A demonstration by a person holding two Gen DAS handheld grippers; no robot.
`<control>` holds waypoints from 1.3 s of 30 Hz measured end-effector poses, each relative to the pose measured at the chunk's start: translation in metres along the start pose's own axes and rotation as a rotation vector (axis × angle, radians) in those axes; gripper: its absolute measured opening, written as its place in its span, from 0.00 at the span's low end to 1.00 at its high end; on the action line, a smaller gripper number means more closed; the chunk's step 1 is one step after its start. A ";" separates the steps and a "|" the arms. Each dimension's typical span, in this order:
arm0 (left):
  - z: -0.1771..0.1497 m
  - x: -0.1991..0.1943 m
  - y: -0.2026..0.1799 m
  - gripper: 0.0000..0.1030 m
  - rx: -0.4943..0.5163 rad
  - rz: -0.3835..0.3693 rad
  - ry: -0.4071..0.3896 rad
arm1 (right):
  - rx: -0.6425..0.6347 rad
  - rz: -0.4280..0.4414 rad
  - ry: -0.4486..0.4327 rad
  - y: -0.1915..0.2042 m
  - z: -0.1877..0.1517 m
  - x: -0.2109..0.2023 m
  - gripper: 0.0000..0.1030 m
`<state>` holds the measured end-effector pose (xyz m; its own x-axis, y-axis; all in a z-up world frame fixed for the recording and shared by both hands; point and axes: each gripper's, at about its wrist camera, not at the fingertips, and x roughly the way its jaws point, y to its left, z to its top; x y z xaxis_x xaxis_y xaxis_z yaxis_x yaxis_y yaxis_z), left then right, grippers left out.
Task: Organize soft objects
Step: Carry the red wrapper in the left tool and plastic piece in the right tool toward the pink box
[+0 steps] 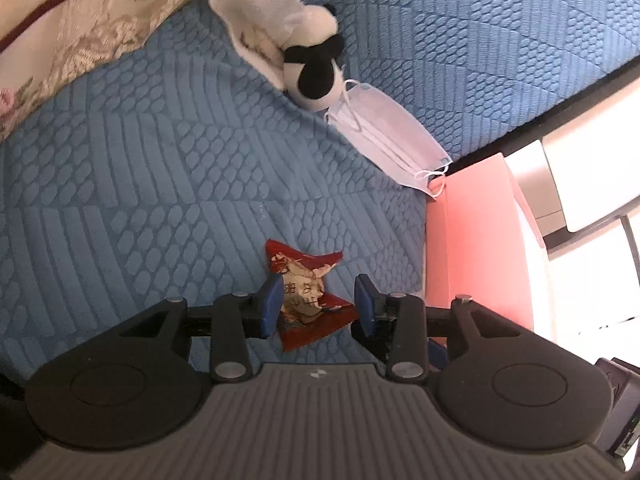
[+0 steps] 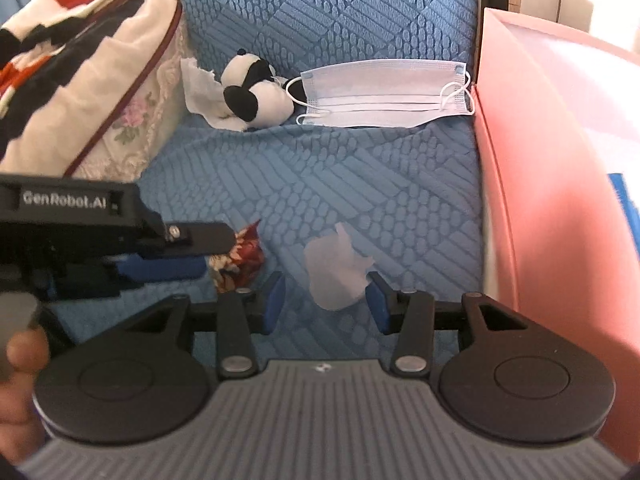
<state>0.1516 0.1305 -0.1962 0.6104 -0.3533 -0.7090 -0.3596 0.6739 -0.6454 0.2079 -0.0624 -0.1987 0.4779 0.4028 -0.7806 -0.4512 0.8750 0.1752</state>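
Observation:
A crumpled red snack wrapper [image 1: 306,294] lies on the blue quilted sofa seat between the open blue pads of my left gripper [image 1: 318,304]; it also shows in the right wrist view [image 2: 238,258]. A crumpled white tissue [image 2: 338,274] lies between the open pads of my right gripper [image 2: 328,300]. A panda plush [image 2: 256,94] lies on a torn white tissue [image 2: 200,88] at the back. A pale blue face mask [image 2: 384,94] leans against the sofa back next to it. The plush [image 1: 316,74] and the mask [image 1: 390,138] also show in the left wrist view.
A pink box [image 2: 552,184] stands at the right edge of the seat, also in the left wrist view [image 1: 476,236]. A floral cushion [image 2: 132,112] with a checked blanket [image 2: 48,28] on top fills the left. The left gripper body [image 2: 80,236] shows in the right wrist view.

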 end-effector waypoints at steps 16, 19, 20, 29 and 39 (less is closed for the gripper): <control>0.000 0.016 -0.009 0.33 0.065 0.067 -0.035 | 0.007 -0.059 -0.001 -0.005 0.002 0.011 0.27; -0.001 0.019 -0.011 0.31 0.084 0.081 -0.031 | -0.005 -0.080 -0.004 -0.001 0.001 0.009 0.27; -0.002 0.019 -0.013 0.30 0.092 0.086 -0.033 | -0.013 -0.087 -0.004 -0.001 0.000 0.009 0.27; -0.003 0.018 -0.023 0.29 0.164 0.110 -0.031 | -0.018 -0.094 -0.009 -0.003 0.001 0.004 0.26; -0.007 -0.002 -0.035 0.29 0.301 0.143 -0.078 | -0.037 -0.066 0.015 0.001 0.002 -0.021 0.26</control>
<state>0.1578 0.1031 -0.1742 0.6254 -0.1985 -0.7546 -0.2281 0.8784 -0.4201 0.1989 -0.0697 -0.1817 0.4961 0.3399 -0.7990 -0.4465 0.8891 0.1010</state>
